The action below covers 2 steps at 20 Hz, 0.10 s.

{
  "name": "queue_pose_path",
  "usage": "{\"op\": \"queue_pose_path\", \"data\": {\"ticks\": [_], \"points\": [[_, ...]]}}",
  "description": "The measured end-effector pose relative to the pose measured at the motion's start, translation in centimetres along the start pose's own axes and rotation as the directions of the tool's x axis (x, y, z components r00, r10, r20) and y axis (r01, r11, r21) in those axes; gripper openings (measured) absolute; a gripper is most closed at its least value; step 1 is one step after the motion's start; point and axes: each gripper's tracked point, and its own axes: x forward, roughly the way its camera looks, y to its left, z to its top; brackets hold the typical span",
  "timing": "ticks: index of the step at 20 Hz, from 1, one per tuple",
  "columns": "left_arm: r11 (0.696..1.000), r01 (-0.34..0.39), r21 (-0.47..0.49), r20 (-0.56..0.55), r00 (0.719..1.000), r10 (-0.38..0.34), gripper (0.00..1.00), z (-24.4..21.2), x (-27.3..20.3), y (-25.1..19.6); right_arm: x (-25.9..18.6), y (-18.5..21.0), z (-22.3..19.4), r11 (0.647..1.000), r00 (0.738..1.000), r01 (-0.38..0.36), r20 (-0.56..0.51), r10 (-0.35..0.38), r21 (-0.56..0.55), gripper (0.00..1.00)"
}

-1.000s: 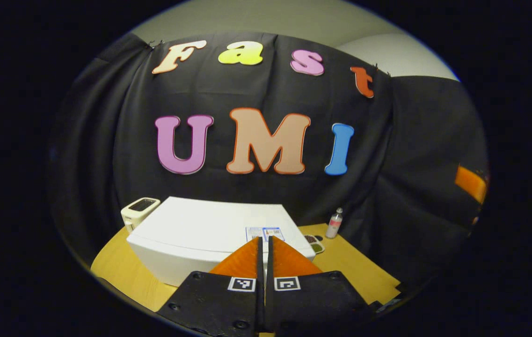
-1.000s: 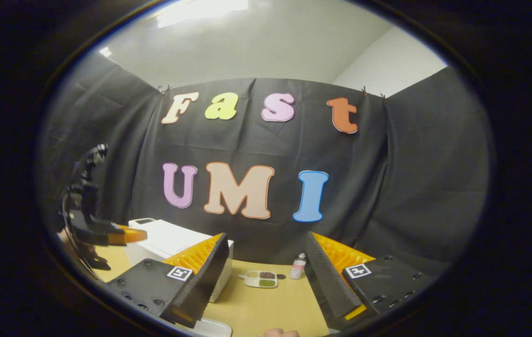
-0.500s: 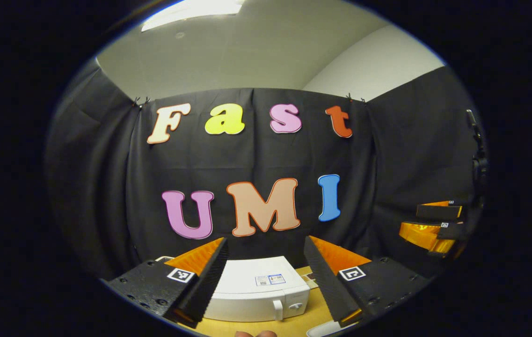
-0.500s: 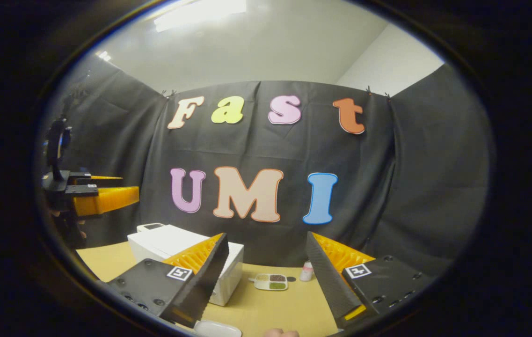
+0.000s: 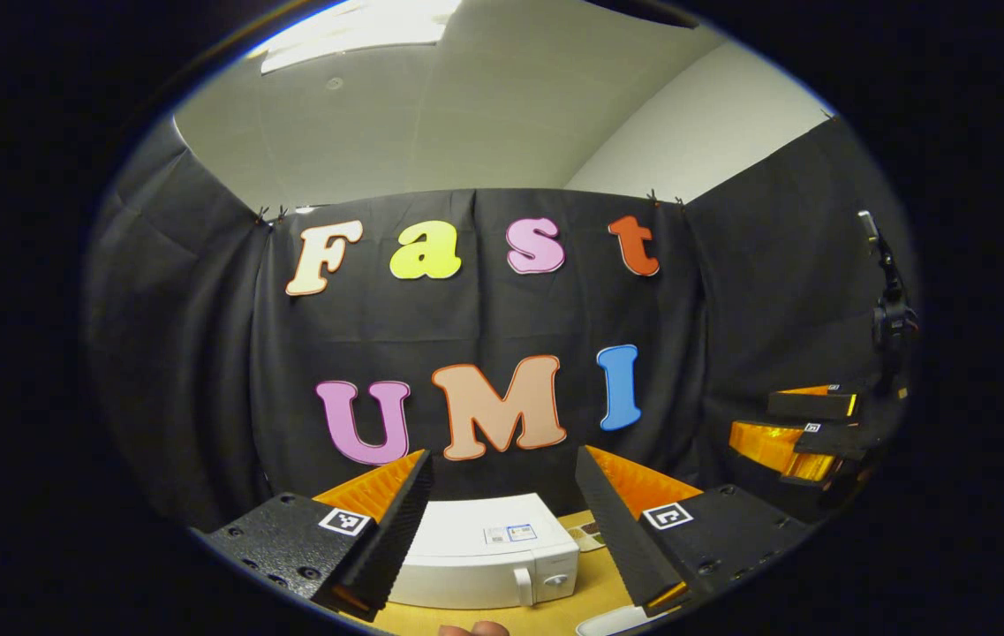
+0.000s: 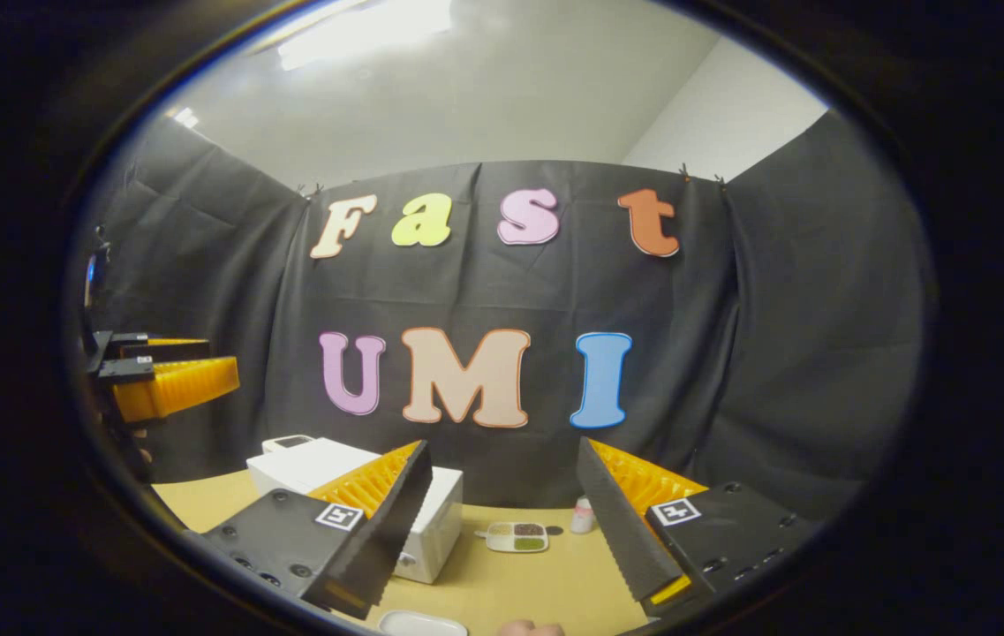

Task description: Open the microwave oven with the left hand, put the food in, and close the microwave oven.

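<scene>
Yellow table (image 6: pixel 502 583) carries the closed microwave (image 5: pixel 484 556) ahead, food tray (image 6: pixel 517 536) just beside it. Your left gripper (image 5: pixel 502 530) and right gripper (image 6: pixel 502 521) hover high, jaws apart; dropping fast, you could miss its handle (image 5: pixel 522 586).

The left hand-held gripper (image 5: pixel 502 521) is hanging in the air with its two fingers spread wide and nothing between them. The right hand-held gripper (image 6: pixel 502 521) is doing the same, fingers parted and empty, both raised level and pointing forward, well apart from each other.
</scene>
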Motion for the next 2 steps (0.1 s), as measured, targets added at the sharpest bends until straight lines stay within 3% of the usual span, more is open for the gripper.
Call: {"op": "queue_pose_path", "data": {"ticks": [2], "points": [[1.0,-0.029,-0.012,-0.017,0.999,0.029,0.96,-0.32,-0.16,1.11,-0.1,0.02,0.09,1.0,1.0,0.001,0.0,-0.001,-0.001,0.96]]}}
